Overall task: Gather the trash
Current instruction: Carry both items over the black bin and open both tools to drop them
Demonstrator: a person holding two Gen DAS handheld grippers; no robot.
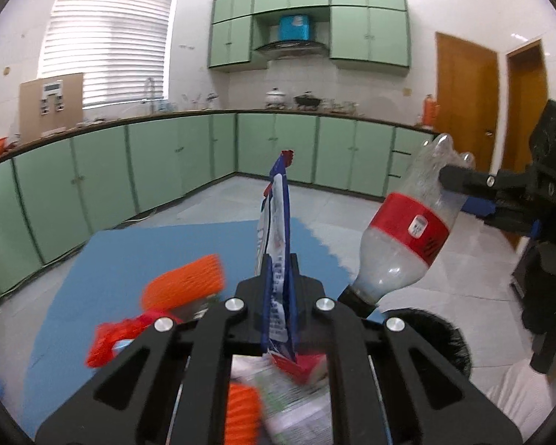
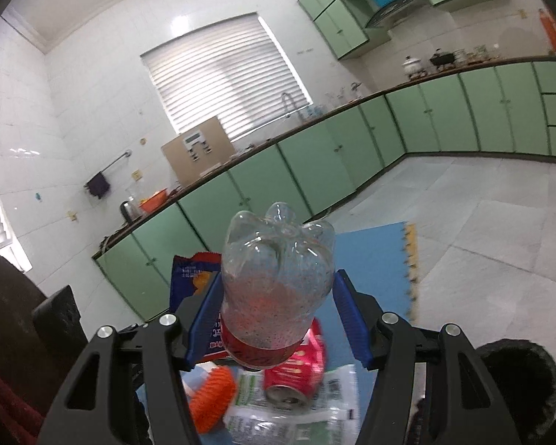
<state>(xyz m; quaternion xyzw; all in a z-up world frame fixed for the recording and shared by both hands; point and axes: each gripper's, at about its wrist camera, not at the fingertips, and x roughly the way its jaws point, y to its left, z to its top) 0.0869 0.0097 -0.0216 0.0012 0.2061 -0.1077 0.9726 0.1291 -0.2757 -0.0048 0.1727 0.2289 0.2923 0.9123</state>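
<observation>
Above the blue mat [image 1: 137, 259], left fingers [image 1: 267, 278] pinch a snack wrapper [image 1: 276, 222]; right fingers [image 2: 204, 319] clamp a plastic bottle [image 2: 274, 282].

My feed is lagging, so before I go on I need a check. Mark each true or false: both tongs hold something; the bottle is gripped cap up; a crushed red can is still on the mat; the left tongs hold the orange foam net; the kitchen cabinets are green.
1. Both tongs hold something: true. The left tongs pinch a blue snack wrapper; the right tongs clamp a plastic bottle.
2. Bottle gripped cap up: false. Its cap points down.
3. Crushed red can on the blue mat: true.
4. Left tongs hold the orange foam net: false. It lies below.
5. Cabinets are green: true.
</observation>
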